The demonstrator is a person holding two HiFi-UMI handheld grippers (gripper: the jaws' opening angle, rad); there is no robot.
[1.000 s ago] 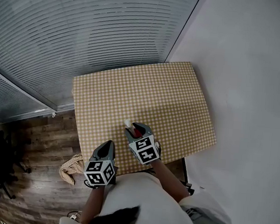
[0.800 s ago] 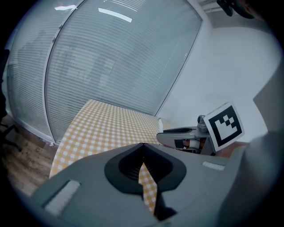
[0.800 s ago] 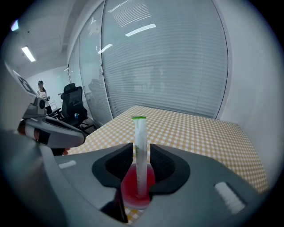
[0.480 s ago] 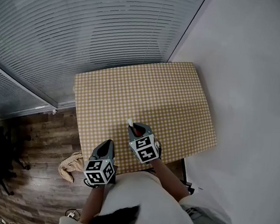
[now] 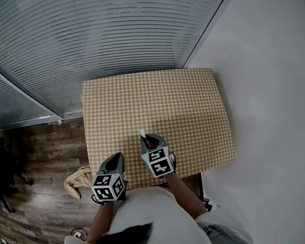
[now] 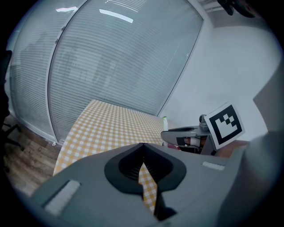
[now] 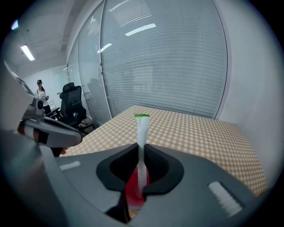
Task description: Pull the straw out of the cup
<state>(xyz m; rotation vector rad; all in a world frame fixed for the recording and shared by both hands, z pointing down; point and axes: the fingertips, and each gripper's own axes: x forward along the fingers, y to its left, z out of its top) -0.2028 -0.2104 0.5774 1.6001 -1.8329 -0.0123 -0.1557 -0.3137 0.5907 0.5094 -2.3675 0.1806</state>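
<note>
My left gripper (image 5: 118, 157) hovers at the tabletop's (image 5: 165, 101) near edge, its jaws pressed together with nothing in them. To its right, my right gripper (image 5: 146, 140) has just been closing and pinches the white straw (image 7: 142, 133), which stands upright in the red cup (image 7: 132, 191) close to that same edge.

The table (image 5: 165, 101), its top covered in a yellow-and-white check, stands on a wooden floor (image 5: 42, 151) and carries a red cup (image 5: 149, 142), upright near the edge closest to the person, about midway along it.
</note>
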